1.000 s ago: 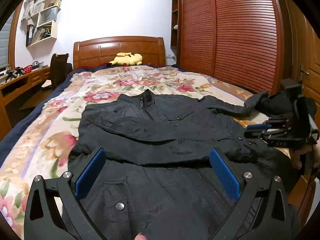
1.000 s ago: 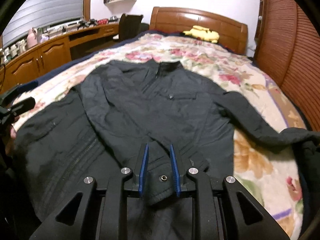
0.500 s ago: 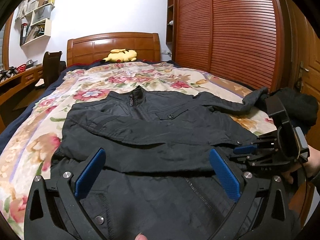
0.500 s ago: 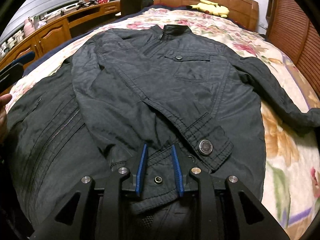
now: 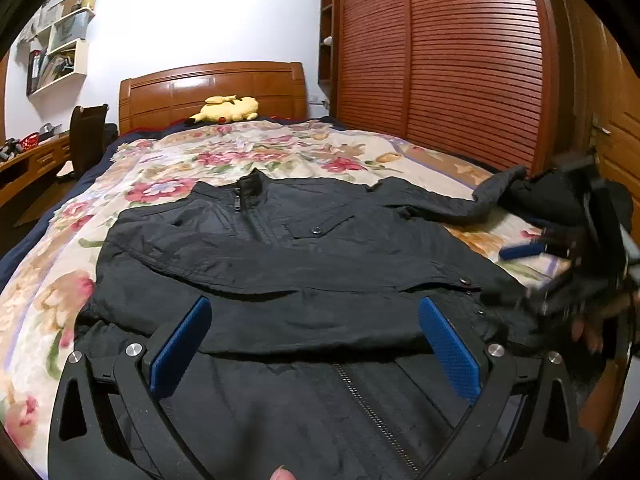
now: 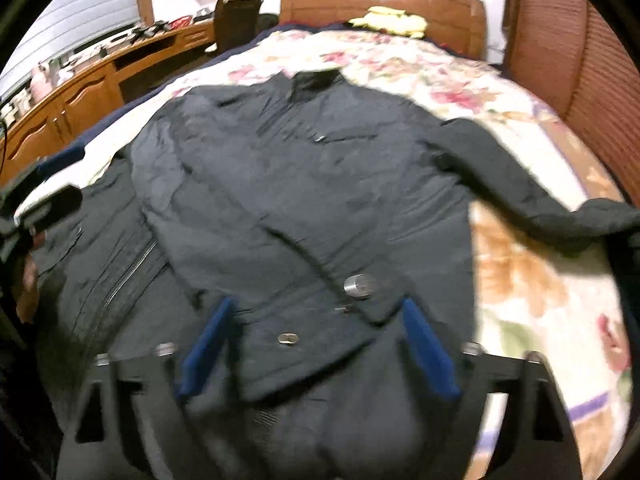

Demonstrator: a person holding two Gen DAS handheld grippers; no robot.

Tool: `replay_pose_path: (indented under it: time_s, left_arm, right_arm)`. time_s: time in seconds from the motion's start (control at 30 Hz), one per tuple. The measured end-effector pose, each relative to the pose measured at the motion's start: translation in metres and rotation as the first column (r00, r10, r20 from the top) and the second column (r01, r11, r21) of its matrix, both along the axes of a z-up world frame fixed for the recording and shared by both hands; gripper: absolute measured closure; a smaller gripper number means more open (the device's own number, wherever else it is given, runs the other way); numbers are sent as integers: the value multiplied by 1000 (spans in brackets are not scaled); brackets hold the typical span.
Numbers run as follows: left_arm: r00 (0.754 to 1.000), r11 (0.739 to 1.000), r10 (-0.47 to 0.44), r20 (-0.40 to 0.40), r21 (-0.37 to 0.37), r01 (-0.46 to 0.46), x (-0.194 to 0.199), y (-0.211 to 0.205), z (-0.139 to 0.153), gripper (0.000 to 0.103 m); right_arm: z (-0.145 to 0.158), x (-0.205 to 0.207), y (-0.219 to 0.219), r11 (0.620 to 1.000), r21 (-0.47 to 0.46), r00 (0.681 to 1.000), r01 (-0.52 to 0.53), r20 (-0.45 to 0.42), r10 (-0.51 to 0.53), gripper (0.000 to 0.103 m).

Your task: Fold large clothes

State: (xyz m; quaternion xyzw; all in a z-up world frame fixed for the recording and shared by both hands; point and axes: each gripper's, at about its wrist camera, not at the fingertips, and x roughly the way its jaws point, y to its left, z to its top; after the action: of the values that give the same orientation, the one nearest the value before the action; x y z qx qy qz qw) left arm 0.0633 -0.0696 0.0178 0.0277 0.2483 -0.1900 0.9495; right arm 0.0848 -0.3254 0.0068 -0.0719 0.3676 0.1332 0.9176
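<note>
Right gripper now stands wide open above the cuff, having let go of the sleeve it pinched half a second ago. Left gripper hovers wide too, holding nothing. Spread over the bed, the jacket has that sleeve folded across its front; the other sleeve still trails toward the bed's right edge.
</note>
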Motion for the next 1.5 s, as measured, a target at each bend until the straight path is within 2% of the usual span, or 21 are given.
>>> replay_pose_path:
  time_s: [0.1, 0.23, 0.43, 0.63, 0.73, 0.9, 1.1, 1.27, 1.37, 1.47, 1.5]
  left_arm:
    - [1000, 1000, -13, -3, -1, 13, -1, -6, -1, 0]
    - [999, 999, -34, -9, 12, 34, -1, -15, -4, 0]
    - [999, 998, -50, -14, 33, 50, -3, -22, -6, 0]
    - [998, 997, -66, -20, 30, 67, -3, -26, -6, 0]
    - [997, 996, -77, -25, 43, 78, -1, -31, -8, 0]
    - [996, 996, -82, -32, 44, 83, 2, -31, -9, 0]
    - [996, 996, -77, -38, 44, 79, 5, -29, -9, 0]
    - [996, 996, -72, -48, 44, 74, 6, -27, -10, 0]
    - [996, 996, -71, -49, 46, 73, 6, -27, -11, 0]
    - [996, 996, -73, -53, 41, 75, 6, -26, -12, 0]
    - [996, 996, -72, -54, 40, 74, 7, -25, -12, 0]
  right_arm:
    - [12, -2, -17, 997, -33, 997, 63, 40, -61, 13]
    - [28, 3, -50, 991, -30, 989, 128, 79, -125, 13]
    - [48, 24, -95, 965, -40, 960, 260, 116, -254, 13]
    - [63, 54, -139, 916, 8, 908, 401, 129, -398, 13]
    - [66, 69, -152, 882, 55, 870, 467, 148, -470, 13]
    - [67, 84, -170, 840, 106, 829, 532, 136, -542, 15]
    - [59, 94, -186, 787, 146, 787, 600, 72, -613, 17]
    - [52, 107, -195, 762, 165, 770, 626, 22, -637, 18]
    - [53, 115, -199, 762, 168, 770, 625, 23, -637, 24]
    - [50, 122, -199, 756, 152, 764, 637, 14, -646, 40]
    - [48, 124, -202, 757, 137, 763, 639, 11, -646, 57]
